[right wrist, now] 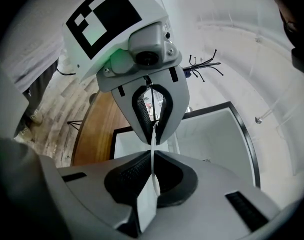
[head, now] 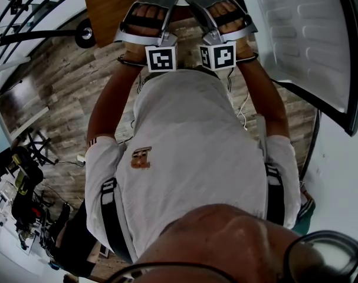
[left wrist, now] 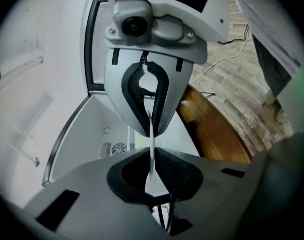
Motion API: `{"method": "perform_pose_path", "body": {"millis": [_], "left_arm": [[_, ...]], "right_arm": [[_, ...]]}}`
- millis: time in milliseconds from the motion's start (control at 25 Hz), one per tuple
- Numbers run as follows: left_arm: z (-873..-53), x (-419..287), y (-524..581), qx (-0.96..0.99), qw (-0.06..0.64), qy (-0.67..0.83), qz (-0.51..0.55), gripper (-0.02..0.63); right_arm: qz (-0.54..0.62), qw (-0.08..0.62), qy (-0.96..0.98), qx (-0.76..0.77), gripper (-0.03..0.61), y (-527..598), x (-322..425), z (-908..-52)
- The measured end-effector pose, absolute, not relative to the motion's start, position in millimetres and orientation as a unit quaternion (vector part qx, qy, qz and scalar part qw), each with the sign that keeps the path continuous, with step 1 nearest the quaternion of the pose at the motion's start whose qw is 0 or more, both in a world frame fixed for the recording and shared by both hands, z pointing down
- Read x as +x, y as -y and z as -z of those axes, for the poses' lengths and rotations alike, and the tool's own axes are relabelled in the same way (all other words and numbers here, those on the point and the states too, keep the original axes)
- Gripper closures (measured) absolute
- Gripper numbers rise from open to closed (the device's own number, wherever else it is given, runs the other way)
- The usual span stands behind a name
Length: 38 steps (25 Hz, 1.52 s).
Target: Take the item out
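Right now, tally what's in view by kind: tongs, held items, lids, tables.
Left tongs, right tongs: 2
White sheet, clamped by both: 1
White lid, open: 1
Wooden table: 1
Total: 5

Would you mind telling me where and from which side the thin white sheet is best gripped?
Pinch the thin white sheet by its edge, pads flat on its two faces: it is too thin to grasp otherwise. Come in from opposite ends, as the left gripper and right gripper do, both shut on it and facing each other, which should keep it from sagging.
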<state>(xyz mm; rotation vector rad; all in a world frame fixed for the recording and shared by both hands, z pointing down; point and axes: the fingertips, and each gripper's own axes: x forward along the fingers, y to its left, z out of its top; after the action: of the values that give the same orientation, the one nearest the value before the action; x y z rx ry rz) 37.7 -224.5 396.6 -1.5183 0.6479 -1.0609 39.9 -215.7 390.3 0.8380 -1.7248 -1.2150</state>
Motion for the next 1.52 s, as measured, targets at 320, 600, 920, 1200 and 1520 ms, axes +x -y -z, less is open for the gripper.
{"method": "perform_pose_path", "body": {"millis": [320,600,920,1200,1520], "left_arm": [[-386.9,35.9,223.6,-0.643,0.554,-0.286,0.445,0.58],[-383.8,37.7,225.2,-0.641,0.555,-0.289,0.444,0.58],[-382.7,38.1,226.7,-0.644,0.553,-0.29,0.442,0.58],[-382.6,38.8,224.9,-0.644,0.555,-0.286,0.441,0.58],[-381.3,38.8,225.2,-0.647,0.554,-0.286,0.439,0.58]], "right_arm": [[0.488,0.417,0.688,0.339,0.54,214.3,38.0,-381.0],[0.491,0.416,0.686,0.339,0.54,215.8,39.7,-377.1],[0.491,0.418,0.686,0.338,0.54,217.5,40.0,-376.3],[0.491,0.421,0.684,0.337,0.54,215.8,40.6,-375.6],[0.491,0.421,0.684,0.336,0.54,215.8,40.5,-375.1]]}}
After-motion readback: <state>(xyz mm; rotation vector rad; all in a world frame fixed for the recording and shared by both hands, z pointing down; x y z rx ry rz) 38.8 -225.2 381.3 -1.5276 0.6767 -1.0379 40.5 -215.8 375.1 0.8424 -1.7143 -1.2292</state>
